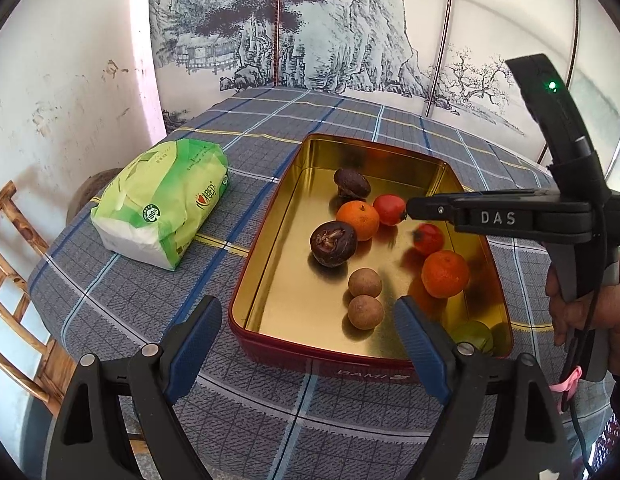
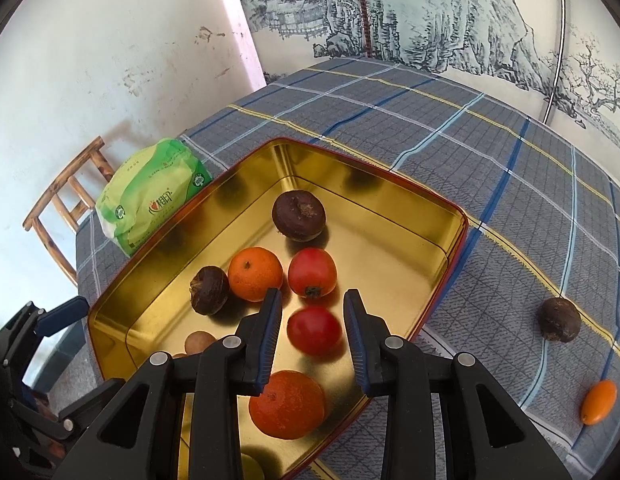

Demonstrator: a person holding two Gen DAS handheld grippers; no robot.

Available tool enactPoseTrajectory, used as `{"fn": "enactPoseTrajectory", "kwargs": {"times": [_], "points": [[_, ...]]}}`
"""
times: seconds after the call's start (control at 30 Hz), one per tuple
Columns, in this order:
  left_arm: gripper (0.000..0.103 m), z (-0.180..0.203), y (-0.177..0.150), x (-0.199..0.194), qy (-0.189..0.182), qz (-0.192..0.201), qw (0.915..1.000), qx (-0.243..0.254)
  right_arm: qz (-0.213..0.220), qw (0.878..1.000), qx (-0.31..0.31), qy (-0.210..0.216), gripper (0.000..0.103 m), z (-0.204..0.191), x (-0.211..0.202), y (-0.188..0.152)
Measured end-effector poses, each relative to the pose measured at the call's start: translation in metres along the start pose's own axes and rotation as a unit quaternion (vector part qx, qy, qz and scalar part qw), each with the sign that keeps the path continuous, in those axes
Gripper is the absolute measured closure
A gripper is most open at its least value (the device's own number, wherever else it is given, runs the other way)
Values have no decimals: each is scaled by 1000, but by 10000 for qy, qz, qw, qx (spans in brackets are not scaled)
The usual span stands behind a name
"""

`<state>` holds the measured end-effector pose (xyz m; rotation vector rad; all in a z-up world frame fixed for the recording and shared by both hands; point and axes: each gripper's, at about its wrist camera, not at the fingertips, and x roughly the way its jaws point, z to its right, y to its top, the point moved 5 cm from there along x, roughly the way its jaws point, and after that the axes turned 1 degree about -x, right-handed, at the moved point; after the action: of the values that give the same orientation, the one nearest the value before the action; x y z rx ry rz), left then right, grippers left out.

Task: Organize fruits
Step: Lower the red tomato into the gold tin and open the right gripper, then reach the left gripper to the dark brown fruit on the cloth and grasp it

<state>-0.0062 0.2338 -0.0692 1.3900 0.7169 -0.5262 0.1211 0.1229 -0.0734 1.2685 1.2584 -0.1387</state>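
Observation:
A red tin (image 1: 370,364) with a gold inside (image 2: 390,200) stands on the plaid cloth. It holds two oranges (image 1: 358,220) (image 1: 445,273), two red fruits (image 2: 312,272) (image 2: 314,330), two dark brown fruits (image 1: 352,182) (image 1: 333,243), two longans (image 1: 364,283) and a green fruit (image 1: 472,336). My right gripper (image 2: 313,296) hovers over the tin, shut down to a narrow gap; the nearer red fruit lies below that gap, clear of both pads. Before the tin's near wall my left gripper (image 1: 307,305) stands wide open and empty. On the cloth to the right lie a dark fruit (image 2: 558,319) and a small orange oval fruit (image 2: 598,401).
A green tissue pack (image 1: 161,200) lies on the cloth left of the tin. A wooden chair (image 1: 13,272) stands beyond the table's left edge. A white wall and a painted screen (image 1: 310,40) close the back. A person's hand (image 1: 570,304) holds the right gripper.

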Motion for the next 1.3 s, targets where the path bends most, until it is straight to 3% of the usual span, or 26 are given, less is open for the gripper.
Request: {"fn": "enactPoseTrajectory", "kwargs": {"times": [0.33, 0.6, 0.77, 0.9, 1.1, 1.3], "points": [[18, 4, -3, 0, 36, -44, 10000, 82, 388, 9988, 188, 213, 67, 1, -28, -5], [15, 7, -2, -1, 61, -44, 9999, 123, 687, 9963, 512, -45, 49, 37, -75, -50], [14, 19, 0, -5, 58, -10, 9995, 309, 788, 9917, 792, -637, 39, 88, -106, -92], [14, 36, 5, -8, 55, 20, 9983, 585, 785, 9814, 1472, -951, 37, 150, -127, -126], [12, 66, 11, -6, -93, -43, 9956, 931, 1067, 9546, 2567, -1068, 35, 240, -161, -170], [11, 109, 28, 1, -340, -64, 9900, 1366, 1159, 9467, 2829, -1018, 33, 281, -170, -185]]}}
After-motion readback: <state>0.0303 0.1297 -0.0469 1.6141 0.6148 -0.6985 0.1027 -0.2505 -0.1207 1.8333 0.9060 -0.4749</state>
